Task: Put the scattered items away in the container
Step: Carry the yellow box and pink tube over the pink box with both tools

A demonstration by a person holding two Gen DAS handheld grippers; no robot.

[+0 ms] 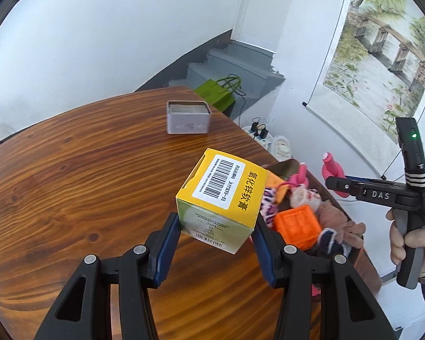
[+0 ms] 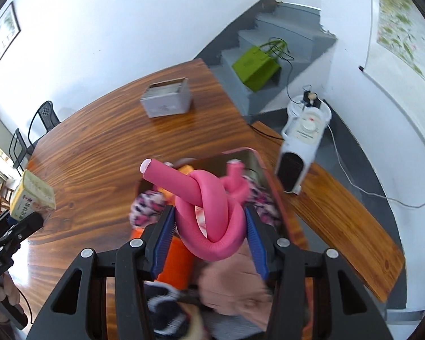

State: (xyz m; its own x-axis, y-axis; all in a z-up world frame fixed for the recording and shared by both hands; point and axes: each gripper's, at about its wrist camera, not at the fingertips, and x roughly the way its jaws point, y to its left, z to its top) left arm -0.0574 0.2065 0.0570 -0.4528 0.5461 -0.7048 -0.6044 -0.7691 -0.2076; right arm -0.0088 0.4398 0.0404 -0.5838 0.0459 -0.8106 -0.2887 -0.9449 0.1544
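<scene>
My left gripper [image 1: 216, 236] is shut on a yellow and green ointment box [image 1: 222, 198] and holds it above the wooden table [image 1: 85, 175], just left of the container [image 1: 357, 255]. The box also shows in the right wrist view [image 2: 32, 192]. My right gripper [image 2: 209, 226] is shut on a knotted pink foam tube [image 2: 209, 201] above the container [image 2: 257, 158]. The container holds an orange block [image 1: 296, 226], a leopard-print cloth [image 1: 269, 204] and plush toys [image 1: 340, 223].
A grey metal tin [image 1: 188, 117] stands further back on the table. A white heater [image 2: 303, 144] stands on the floor beyond a wooden bench [image 2: 345, 215]. A green bag [image 2: 256, 66] sits on grey stairs. Chairs [image 2: 34, 130] stand at the far left.
</scene>
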